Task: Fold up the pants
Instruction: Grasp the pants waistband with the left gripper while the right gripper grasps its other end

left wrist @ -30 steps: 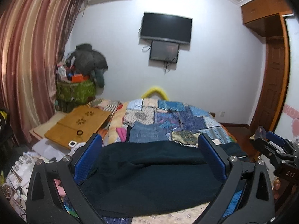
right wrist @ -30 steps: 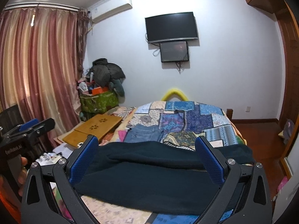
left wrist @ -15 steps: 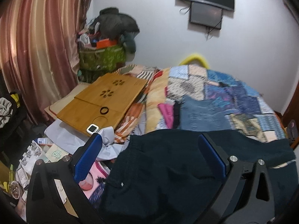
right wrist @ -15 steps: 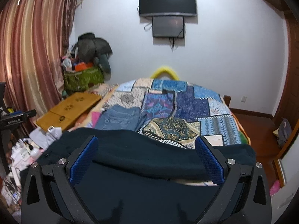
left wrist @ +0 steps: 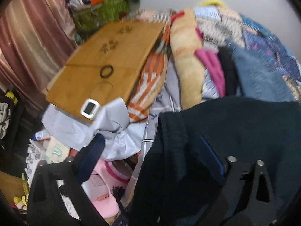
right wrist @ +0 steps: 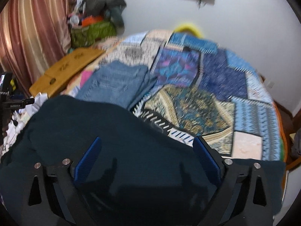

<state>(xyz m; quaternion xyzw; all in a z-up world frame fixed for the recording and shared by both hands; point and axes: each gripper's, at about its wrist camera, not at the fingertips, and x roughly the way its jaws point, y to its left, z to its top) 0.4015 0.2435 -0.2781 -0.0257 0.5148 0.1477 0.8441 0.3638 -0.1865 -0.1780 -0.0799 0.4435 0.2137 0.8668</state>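
Lying spread on the patchwork bed, dark pants show no fold yet; all folding remains. Left gripper and right gripper have just been closing slightly, jaws wide, cloth between them, nothing pinched.

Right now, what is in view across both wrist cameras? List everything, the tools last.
pants: one, dark green, spread on the near end of the bed
quilt: one, blue patchwork, covering the bed
jeans: one, blue, folded, on the quilt beyond the pants
tray: one, wooden, left of the bed
timer: one, white, on the tray's near edge
curtain: one, pink striped, far left
left tool: blue pads, open, over the pants' edge
right tool: blue pads, open, over the pants
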